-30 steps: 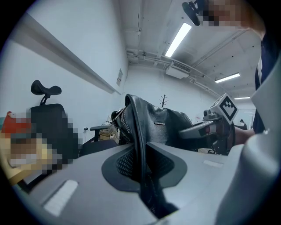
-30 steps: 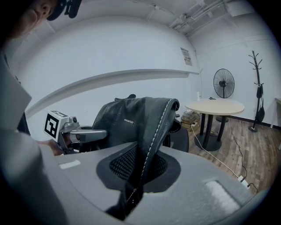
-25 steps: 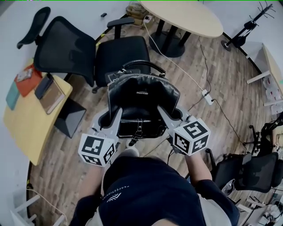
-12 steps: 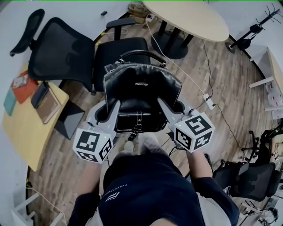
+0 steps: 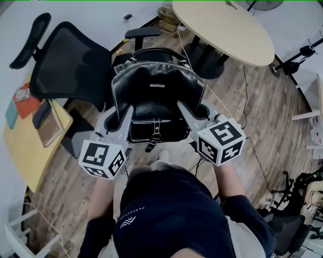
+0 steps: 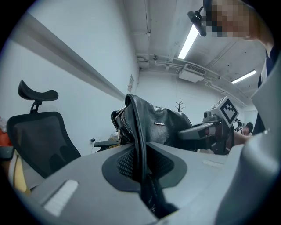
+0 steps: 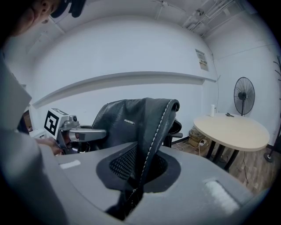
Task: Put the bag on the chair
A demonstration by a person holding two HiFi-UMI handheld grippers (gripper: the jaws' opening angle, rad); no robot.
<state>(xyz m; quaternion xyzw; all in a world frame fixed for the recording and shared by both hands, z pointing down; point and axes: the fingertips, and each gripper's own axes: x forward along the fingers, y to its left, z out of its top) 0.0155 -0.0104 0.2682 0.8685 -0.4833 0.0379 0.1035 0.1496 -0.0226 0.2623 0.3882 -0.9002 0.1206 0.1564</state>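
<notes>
Two side edges suit this soft, weighty-looking bag (image 5: 159, 95); left gripper (image 5: 123, 115) and right gripper (image 5: 182, 108) each pinch one.

Cool, even indoor light comes from ceiling strip lamps (image 6: 189, 39), which glare in the left gripper view. Shadows are soft. The floor (image 5: 262, 116) looks dim and washed of colour, and the far wall (image 5: 91, 15) is nearly blown white. The bag (image 5: 156, 95) has a dull sheen. All views bend strongly toward dark edges, and the nearest foreground is blurred.
</notes>
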